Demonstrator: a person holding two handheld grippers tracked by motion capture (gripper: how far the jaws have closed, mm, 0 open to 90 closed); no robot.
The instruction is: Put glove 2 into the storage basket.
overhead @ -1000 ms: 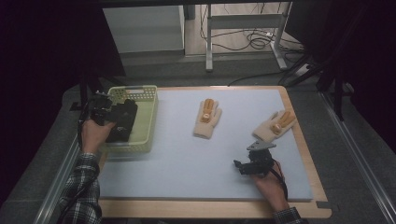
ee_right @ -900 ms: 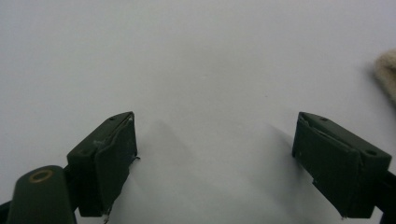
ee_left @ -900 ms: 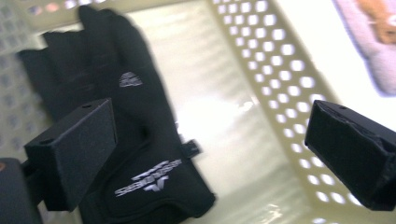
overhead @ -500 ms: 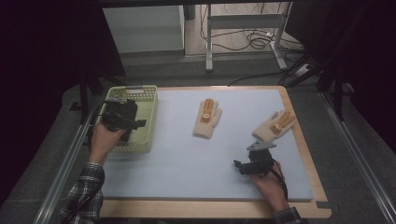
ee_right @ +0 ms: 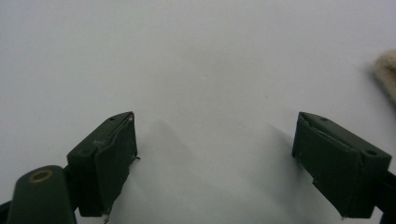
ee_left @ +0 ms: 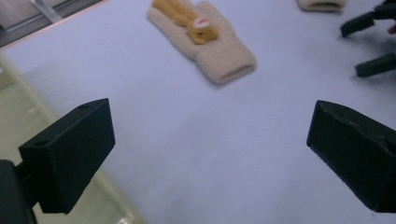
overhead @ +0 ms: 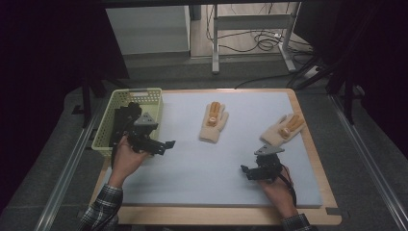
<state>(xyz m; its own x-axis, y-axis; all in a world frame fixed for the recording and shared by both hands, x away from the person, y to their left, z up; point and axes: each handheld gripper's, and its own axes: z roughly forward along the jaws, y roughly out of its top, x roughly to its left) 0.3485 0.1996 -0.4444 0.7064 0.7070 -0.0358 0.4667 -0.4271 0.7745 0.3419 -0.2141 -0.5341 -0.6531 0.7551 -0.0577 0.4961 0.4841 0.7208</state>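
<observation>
— Where are we? Our left gripper (overhead: 166, 144), jaws spread wide and empty, hangs just past the green basket (overhead: 107, 126) rim.

— Nearest glove (overhead: 214, 122) at two o'clock, open mat (overhead: 202, 168) between; our right gripper (overhead: 245, 172), wide too, near the mat's front edge.

On the mat (overhead: 192, 163), the basket (overhead: 108, 125) lies left, one glove (overhead: 214, 122) centre, another glove (overhead: 283, 131) right

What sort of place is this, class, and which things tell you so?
Probably a lab bench for recording handling work: a padded table lit amid dark surroundings, hand-held grippers, left gripper and right gripper, and loose cables on the floor behind.
</observation>
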